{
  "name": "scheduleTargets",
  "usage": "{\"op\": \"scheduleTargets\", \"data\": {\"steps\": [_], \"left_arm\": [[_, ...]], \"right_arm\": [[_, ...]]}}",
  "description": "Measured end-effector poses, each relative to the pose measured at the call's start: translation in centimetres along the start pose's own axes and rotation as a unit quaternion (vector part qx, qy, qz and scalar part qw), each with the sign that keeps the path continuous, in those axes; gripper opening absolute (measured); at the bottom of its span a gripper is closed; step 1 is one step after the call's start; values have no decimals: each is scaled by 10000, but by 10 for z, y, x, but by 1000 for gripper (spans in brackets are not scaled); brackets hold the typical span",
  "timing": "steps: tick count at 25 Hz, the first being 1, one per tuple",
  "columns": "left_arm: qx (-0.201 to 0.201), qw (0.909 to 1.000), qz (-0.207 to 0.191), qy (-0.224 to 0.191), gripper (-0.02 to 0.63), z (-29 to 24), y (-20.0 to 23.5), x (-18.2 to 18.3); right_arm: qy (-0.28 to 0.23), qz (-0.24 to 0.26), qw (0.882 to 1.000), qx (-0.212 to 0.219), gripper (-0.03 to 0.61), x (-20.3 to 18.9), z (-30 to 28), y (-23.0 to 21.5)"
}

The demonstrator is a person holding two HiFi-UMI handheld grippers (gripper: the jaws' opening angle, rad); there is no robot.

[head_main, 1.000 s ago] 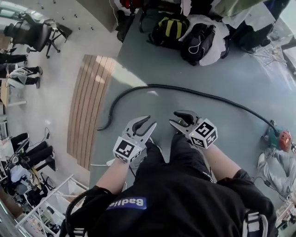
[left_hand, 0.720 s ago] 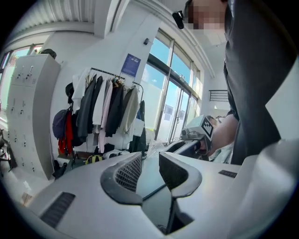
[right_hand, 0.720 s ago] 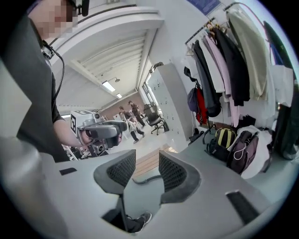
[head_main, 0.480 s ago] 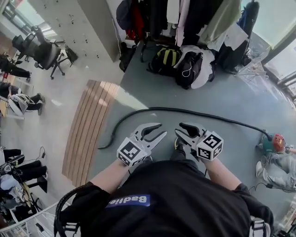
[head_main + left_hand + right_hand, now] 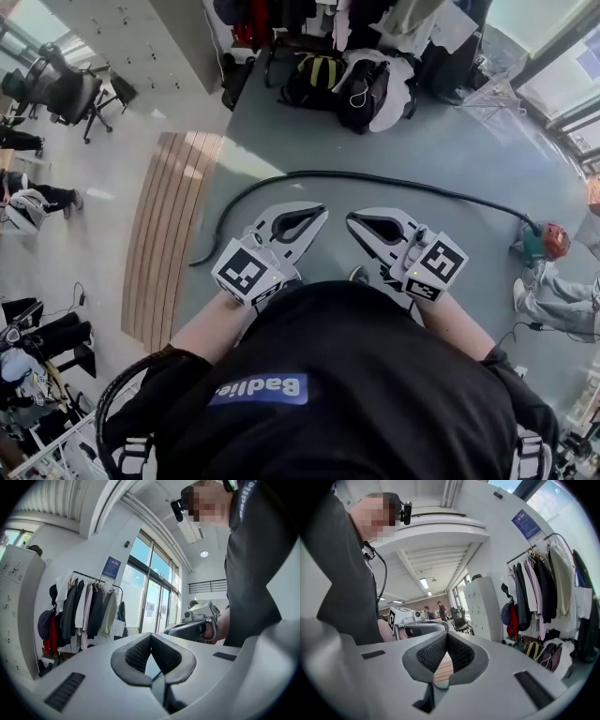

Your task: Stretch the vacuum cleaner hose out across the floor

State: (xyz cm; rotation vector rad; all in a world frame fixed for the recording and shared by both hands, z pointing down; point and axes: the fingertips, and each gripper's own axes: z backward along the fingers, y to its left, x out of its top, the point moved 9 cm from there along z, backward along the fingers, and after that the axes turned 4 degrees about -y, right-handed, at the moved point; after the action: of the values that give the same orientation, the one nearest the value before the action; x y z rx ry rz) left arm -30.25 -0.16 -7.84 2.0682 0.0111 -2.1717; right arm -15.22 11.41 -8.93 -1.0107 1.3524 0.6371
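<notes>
The black vacuum hose (image 5: 394, 185) lies on the grey floor. It curves from a loose end at the left (image 5: 195, 262) across to the teal and red vacuum cleaner (image 5: 542, 241) at the right. Both grippers are held level in front of my chest, well above the hose and apart from it. My left gripper (image 5: 322, 214) (image 5: 151, 635) has just closed and is shut with nothing between its jaws. My right gripper (image 5: 352, 221) (image 5: 446, 634) has just closed too and is also empty. Each gripper view shows the other gripper beside it.
A wooden slatted board (image 5: 173, 234) lies on the floor left of the hose. Bags (image 5: 347, 80) sit under a clothes rack (image 5: 89, 606) at the far side, with an office chair (image 5: 66, 89) far left. A person's legs (image 5: 553, 300) are at the right.
Both grippers have risen toward my head and away from the floor. Their jaws stood open before and are now shut on nothing. The hose lies as it did.
</notes>
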Motion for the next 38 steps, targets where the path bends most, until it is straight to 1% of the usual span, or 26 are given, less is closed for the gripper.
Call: {"op": "scheduleTargets", "data": {"steps": [3,6,9,17,27,38], "left_arm": [[145,9996,244,25,9,-12,-25,-2],[167,9989,428,73,9,-30,-46,-8],[180,9985,474,185,9,-39,-66,-12],[560,9968,540,202,9,-42,-92,-17],[842,9951,455,229,9,-40,-97,-21],[1044,9930,448,337,9,-33,-90,-20]], "right_arm": [[-110,131,9998,57,6,3,25,-1],[-144,228,9996,71,6,-3,48,-6],[-179,132,9997,83,5,-14,66,-3],[-253,92,9993,245,5,-18,89,3],[-204,223,9987,412,5,-15,90,2],[-147,202,9982,552,5,-11,75,-3]]}}
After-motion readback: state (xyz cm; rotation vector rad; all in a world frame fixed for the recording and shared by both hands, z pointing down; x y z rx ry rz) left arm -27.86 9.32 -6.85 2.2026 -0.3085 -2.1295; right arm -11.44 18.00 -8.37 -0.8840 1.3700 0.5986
